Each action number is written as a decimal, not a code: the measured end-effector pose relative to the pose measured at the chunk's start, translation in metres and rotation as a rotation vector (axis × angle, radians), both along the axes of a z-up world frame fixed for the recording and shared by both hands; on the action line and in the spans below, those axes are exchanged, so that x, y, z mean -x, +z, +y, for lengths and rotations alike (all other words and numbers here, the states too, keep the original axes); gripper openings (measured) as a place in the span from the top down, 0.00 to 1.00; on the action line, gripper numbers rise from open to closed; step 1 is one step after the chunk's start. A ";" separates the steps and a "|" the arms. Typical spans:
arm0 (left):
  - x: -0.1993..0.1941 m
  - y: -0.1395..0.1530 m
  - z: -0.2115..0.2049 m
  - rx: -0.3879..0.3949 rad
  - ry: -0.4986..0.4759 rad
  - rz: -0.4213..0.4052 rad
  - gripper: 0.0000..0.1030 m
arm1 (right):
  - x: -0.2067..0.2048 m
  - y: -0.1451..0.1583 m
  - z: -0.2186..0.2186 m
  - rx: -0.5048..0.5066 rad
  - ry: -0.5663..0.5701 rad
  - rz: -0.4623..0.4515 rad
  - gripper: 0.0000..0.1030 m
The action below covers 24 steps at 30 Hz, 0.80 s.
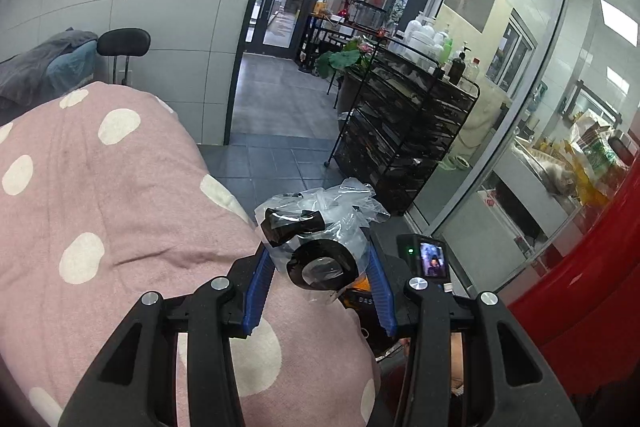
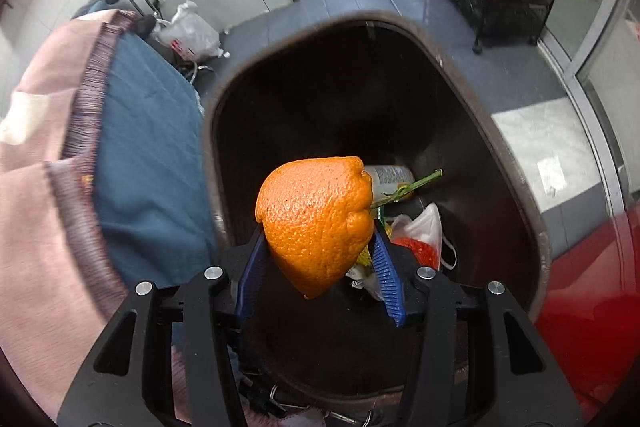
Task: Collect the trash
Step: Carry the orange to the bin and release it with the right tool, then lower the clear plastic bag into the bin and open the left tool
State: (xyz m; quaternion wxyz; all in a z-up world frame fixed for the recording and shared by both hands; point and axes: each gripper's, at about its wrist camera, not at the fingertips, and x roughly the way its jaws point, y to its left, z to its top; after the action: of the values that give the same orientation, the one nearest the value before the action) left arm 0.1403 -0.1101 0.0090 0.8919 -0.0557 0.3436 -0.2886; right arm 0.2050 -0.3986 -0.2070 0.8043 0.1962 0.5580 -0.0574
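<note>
R gripper holds an orange peel between its blue fingers, jaws closed narrow on it, peel bulging up past the tips. It hangs right over the open mouth of the bin, prob. so it falls straight in on release. Inside, low down: a can, a green stem, a white bag w/ red stuff in it. So bin is already part filled; peel not yet in.

L gripper is clamped on a crumpled clear plastic wrap w/ a black ring and a black strip inside, jaws fairly narrow. It's held up off the pink dotted blanket, beside the R gripper's small screen, likely waiting its turn for the bin.

Hard to tell: what the ring is (lid? tape roll?), since plastic glare blurs it. Bin doesn't show in L view. Peel hides R fingertips, so exact contact pts unclear, and covers part of the bin's contents. Can label unreadable. Bin's near rim is cut off behind the gripper body. Red object at R edge is cropped, can't ID.
</note>
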 end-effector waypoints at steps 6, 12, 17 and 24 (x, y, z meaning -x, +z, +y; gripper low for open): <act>-0.001 -0.005 -0.007 -0.002 -0.027 0.014 0.58 | 0.009 -0.003 0.001 -0.002 -0.027 -0.010 0.26; -0.002 -0.005 -0.022 -0.016 -0.075 0.012 0.58 | 0.029 0.018 0.000 0.036 -0.045 -0.064 0.22; -0.003 -0.009 -0.046 -0.032 -0.137 0.024 0.58 | 0.044 0.039 -0.009 0.077 -0.079 -0.114 0.21; -0.013 -0.028 -0.082 -0.060 -0.203 0.084 0.58 | 0.056 0.060 -0.032 0.083 -0.144 -0.161 0.20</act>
State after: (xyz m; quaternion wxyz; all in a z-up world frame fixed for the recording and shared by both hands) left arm 0.1529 -0.1920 -0.0189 0.8441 -0.0060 0.3932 -0.3645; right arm 0.1487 -0.4305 -0.1466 0.8479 0.2062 0.4730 -0.1221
